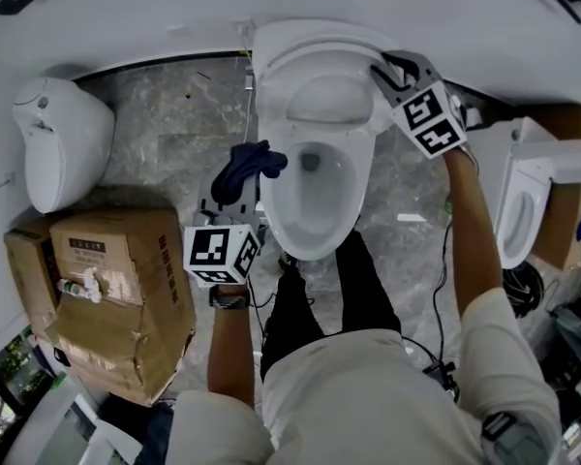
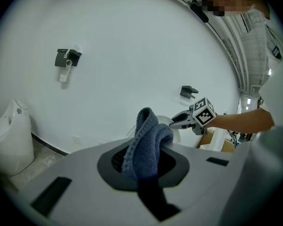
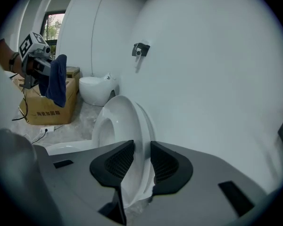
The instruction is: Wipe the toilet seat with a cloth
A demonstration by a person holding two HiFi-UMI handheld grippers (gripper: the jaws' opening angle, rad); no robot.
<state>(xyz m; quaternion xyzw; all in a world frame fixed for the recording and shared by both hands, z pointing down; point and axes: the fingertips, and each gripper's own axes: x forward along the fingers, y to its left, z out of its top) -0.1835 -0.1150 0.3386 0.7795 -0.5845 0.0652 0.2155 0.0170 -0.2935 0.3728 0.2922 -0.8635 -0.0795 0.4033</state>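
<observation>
- Dark blue knitted cloth (image 1: 249,168).
- Plain white raised toilet seat (image 3: 127,119) and white ceramic toilet bowl (image 1: 281,211).
- Grey marbled stone floor (image 1: 165,134).
- Brown cardboard boxes (image 1: 126,289), near left, with dark print.
- Left gripper's marker cube (image 1: 220,253) and right gripper's marker cube (image 1: 431,116), both in black-and-white squares.
- White far wall (image 2: 132,41).

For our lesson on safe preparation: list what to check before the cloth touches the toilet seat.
1. Cloth in left gripper: ok, clamped between the jaws.
2. Right gripper on raised seat: ok, jaws closed on its edge.
3. Seat face exposed toward the cloth: ok.
4. Cloth in contact with seat: not ok, they are apart.
5. Dirty spots on seat: cannot tell.
</observation>
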